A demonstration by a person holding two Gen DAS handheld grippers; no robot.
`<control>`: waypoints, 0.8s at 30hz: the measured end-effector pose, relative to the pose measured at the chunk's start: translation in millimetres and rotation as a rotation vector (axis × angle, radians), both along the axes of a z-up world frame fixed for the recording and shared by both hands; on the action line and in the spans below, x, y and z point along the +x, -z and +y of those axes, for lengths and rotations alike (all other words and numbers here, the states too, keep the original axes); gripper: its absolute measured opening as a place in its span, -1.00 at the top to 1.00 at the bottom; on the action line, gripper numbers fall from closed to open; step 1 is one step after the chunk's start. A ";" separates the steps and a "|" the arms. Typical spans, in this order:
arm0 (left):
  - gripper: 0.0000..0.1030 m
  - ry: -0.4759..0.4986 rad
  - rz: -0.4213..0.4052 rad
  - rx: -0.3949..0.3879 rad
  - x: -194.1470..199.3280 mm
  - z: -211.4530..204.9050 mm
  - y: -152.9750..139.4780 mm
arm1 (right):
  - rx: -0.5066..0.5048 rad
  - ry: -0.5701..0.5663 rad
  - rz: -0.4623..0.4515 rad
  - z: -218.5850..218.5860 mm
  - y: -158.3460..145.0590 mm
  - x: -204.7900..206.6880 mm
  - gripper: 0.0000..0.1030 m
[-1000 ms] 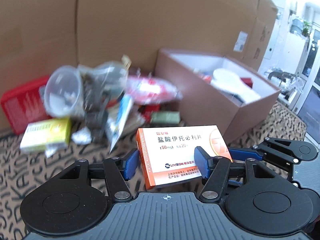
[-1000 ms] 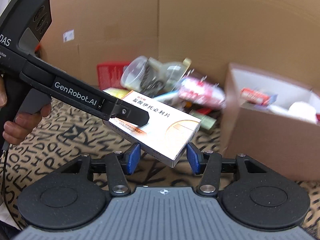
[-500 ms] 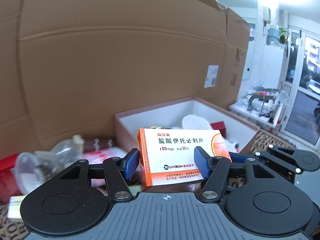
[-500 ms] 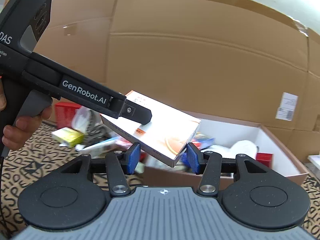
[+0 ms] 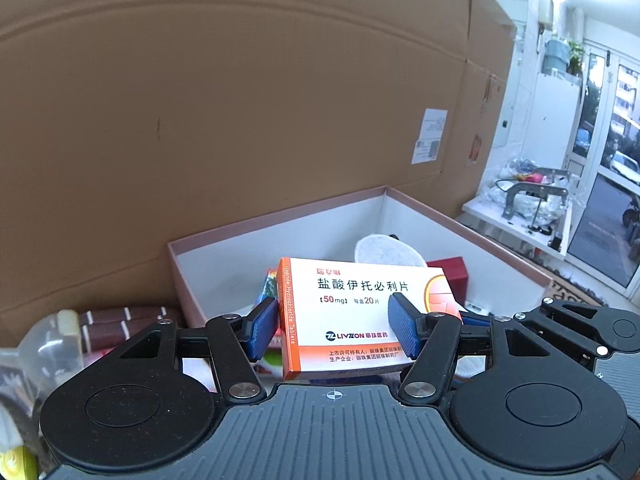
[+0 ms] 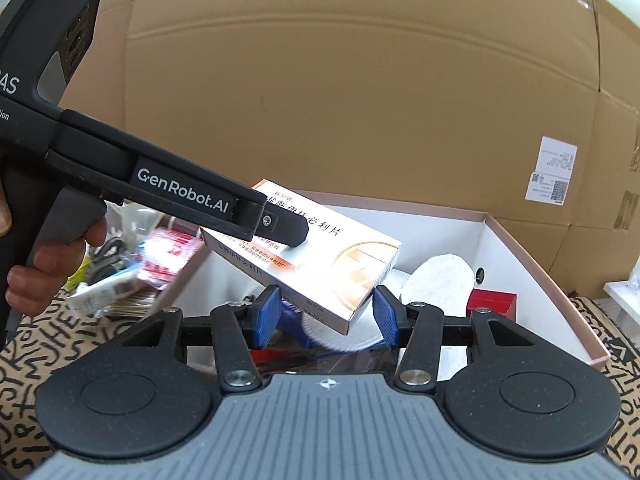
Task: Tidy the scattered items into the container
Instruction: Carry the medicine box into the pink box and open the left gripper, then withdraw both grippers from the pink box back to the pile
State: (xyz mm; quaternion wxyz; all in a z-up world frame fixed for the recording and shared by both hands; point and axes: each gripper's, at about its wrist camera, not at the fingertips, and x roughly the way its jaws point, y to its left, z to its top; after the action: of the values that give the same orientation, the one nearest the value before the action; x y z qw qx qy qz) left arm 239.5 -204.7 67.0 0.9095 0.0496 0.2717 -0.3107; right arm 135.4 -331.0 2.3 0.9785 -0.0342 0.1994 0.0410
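My left gripper point(image 5: 334, 330) is shut on a white and orange medicine box point(image 5: 352, 308) and holds it above the near edge of the open pink box point(image 5: 280, 216). In the right wrist view the left gripper's finger point(image 6: 276, 222) clamps the medicine box point(image 6: 320, 256) from the left, over the pink box point(image 6: 520, 240). My right gripper point(image 6: 326, 314) is open and empty; the medicine box's lower corner hangs between its blue pads without touching them. The pink box holds a white round pad point(image 6: 436, 280), a dark red box point(image 6: 492, 302) and other items.
A pile of scattered items point(image 6: 132, 272) lies left of the pink box on the patterned cloth point(image 6: 40, 352). A clear plastic cup point(image 5: 44, 352) and a brown striped pack point(image 5: 116, 324) show at left. A tall cardboard wall point(image 5: 240, 120) stands behind. A white shelf point(image 5: 524, 216) is at right.
Both grippers have moved right, from over the pile to over the pink box. The left gripper still carries the medicine box, which now hangs over the box's interior.
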 end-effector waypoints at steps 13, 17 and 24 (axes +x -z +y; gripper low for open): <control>-1.00 -0.114 -0.010 -0.008 16.3 24.7 16.0 | 0.052 0.068 -0.032 -20.7 -4.7 7.4 -0.73; -1.00 -0.140 0.020 -0.056 1.4 50.9 20.0 | 0.037 0.067 -0.041 -11.0 2.0 -11.6 -0.74; -1.00 -0.232 0.046 -0.085 -34.1 109.2 24.1 | 0.038 0.043 -0.033 11.6 -0.2 -24.1 -0.78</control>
State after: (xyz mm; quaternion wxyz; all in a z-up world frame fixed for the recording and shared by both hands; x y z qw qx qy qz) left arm 205.3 -95.5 42.9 0.9342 -0.0278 0.2829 -0.2156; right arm 111.3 -319.5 2.5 0.9828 -0.0119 0.1830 0.0233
